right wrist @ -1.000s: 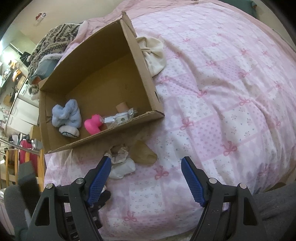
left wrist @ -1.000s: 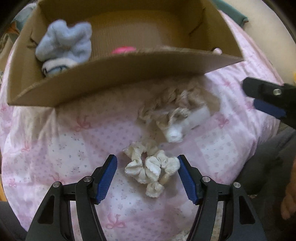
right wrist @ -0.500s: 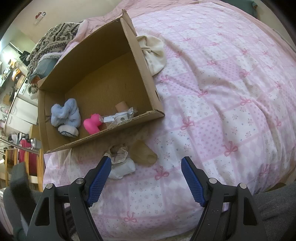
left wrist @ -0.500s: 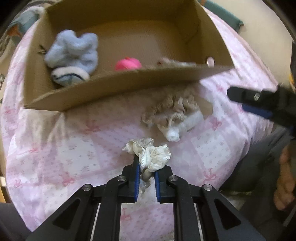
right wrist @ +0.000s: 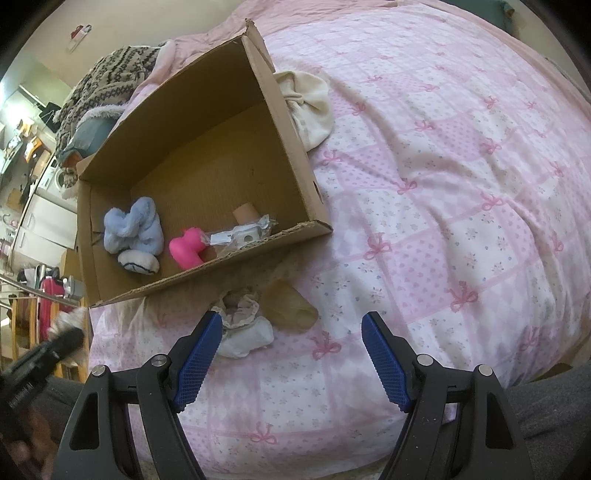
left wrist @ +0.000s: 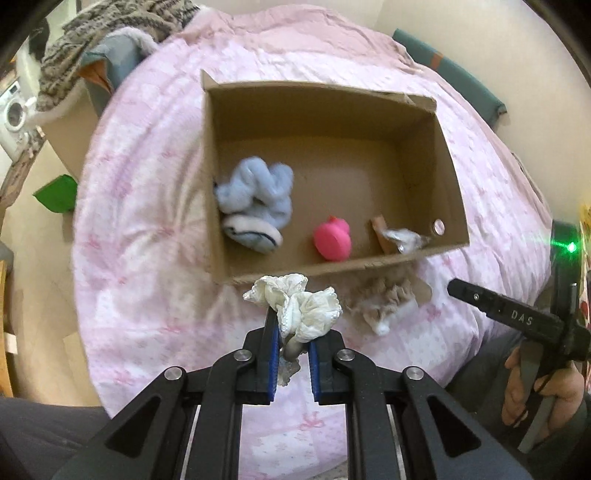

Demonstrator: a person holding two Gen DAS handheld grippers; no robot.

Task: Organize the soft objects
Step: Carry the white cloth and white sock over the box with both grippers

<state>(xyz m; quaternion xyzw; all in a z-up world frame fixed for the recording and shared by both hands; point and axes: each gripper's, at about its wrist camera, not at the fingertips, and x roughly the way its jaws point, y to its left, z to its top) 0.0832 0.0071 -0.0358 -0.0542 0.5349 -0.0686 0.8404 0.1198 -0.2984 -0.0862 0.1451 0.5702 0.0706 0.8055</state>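
My left gripper [left wrist: 291, 334] is shut on a cream lace scrunchie [left wrist: 301, 306] and holds it in the air in front of the near wall of an open cardboard box [left wrist: 452, 177]. The box holds a fluffy blue sock bundle [left wrist: 255, 195], a pink toy [left wrist: 332, 240] and a clear wrapper [left wrist: 404, 238]. A beige scrunchie with a white sock [right wrist: 242, 325] and a tan sock [right wrist: 291, 310] lie on the bed just before the box [right wrist: 284, 122]. My right gripper [right wrist: 291, 354] is open and empty above them.
The pink patterned bedspread [right wrist: 461, 166] covers the bed. A cream cloth [right wrist: 310, 99] lies beside the box's right wall. A patterned knit sweater [left wrist: 107, 33] is piled at the far left. The bed edge drops off near me.
My left gripper closed on the cream scrunchie and lifted it off the bed towards the box. My right gripper stayed open and almost still.
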